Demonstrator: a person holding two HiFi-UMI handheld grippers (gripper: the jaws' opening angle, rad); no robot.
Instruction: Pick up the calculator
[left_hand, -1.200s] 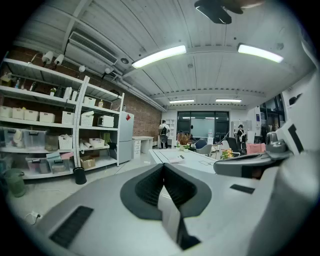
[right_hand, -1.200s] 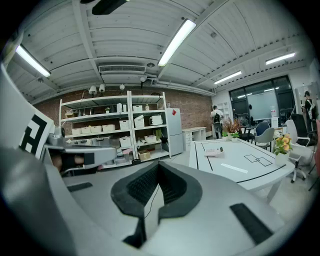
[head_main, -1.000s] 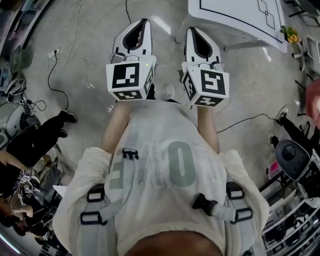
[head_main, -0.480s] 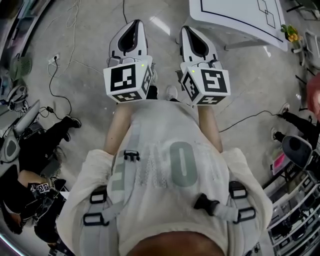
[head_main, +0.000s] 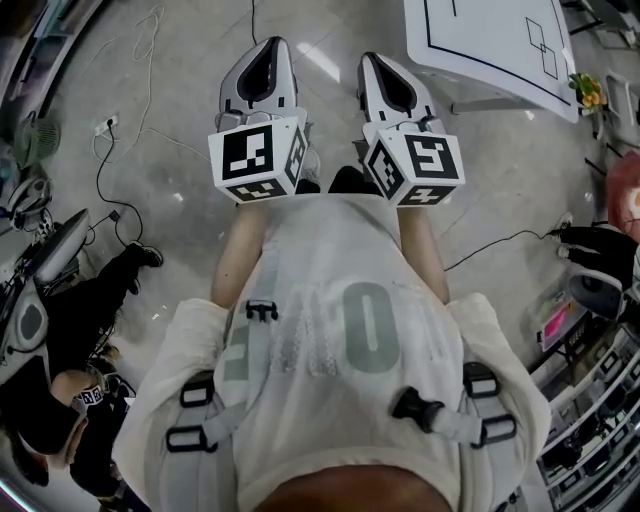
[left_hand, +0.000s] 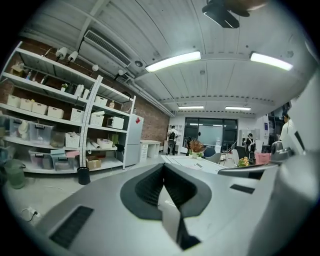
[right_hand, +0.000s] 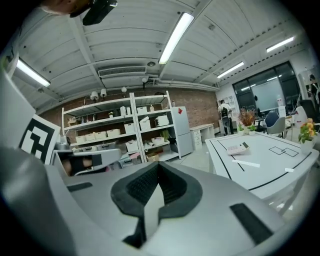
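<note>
The calculator (right_hand: 236, 148) lies flat on the white surface (right_hand: 272, 170), inside the large black outline drawn there and well apart from both grippers. A thin white strip (right_hand: 246, 163) lies near it, not touching. The left gripper (head_main: 266, 58) and the right gripper (head_main: 382, 72) are held side by side in front of the person, above the grey floor (head_main: 160, 90). The surface is ahead and to the right. Both pairs of jaws are closed, and nothing is between them.

I judge that the step in hand is the approach. To do it well, the person should first come close to the surface, then open the jaws of the nearer right gripper before reaching the calculator. Because the body is thin and low, the jaws should come down almost to the surface and close on two opposite edges.

The calculator seems to be a small, pale plastic slab. The surface looks smooth, so the slab may slide if it is pushed from one side only. The pads (right_hand: 143, 182) are dark and ribbed, which should hold plastic well.
</note>
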